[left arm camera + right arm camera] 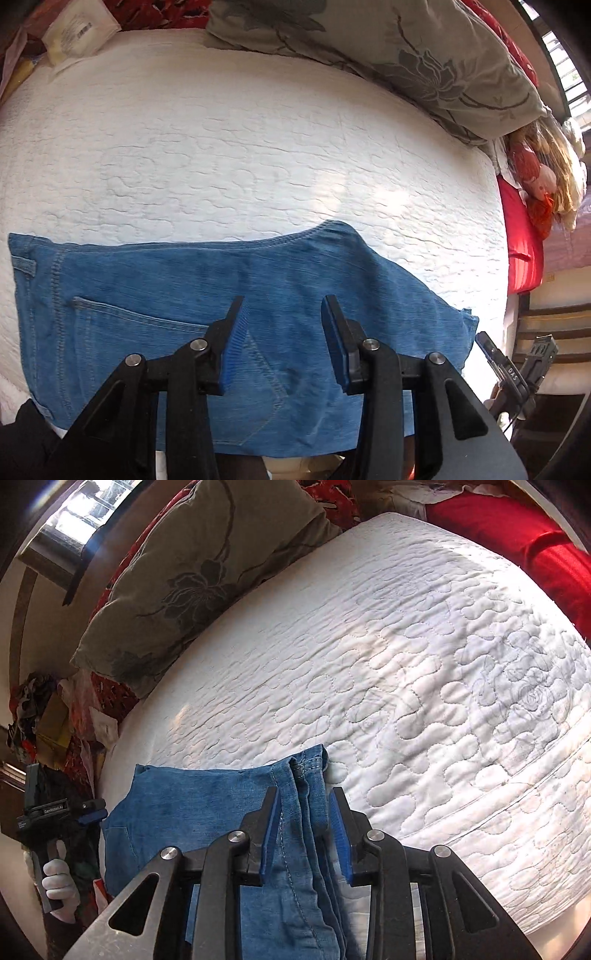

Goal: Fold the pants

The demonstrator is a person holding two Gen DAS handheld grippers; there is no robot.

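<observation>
Blue denim pants lie flat on the white quilted bed, back pocket up, waistband at the left. My left gripper is open above the pocket area and holds nothing. In the right wrist view the pants lie folded, with the hem ends bunched between the fingers. My right gripper is open around those hem layers, pads apart from the cloth on the right side. The right gripper also shows at the right edge of the left wrist view.
A grey floral pillow lies along the bed's far edge, and shows in the right wrist view. A red cushion sits at the far right. A doll and a paper packet lie beside the white quilt.
</observation>
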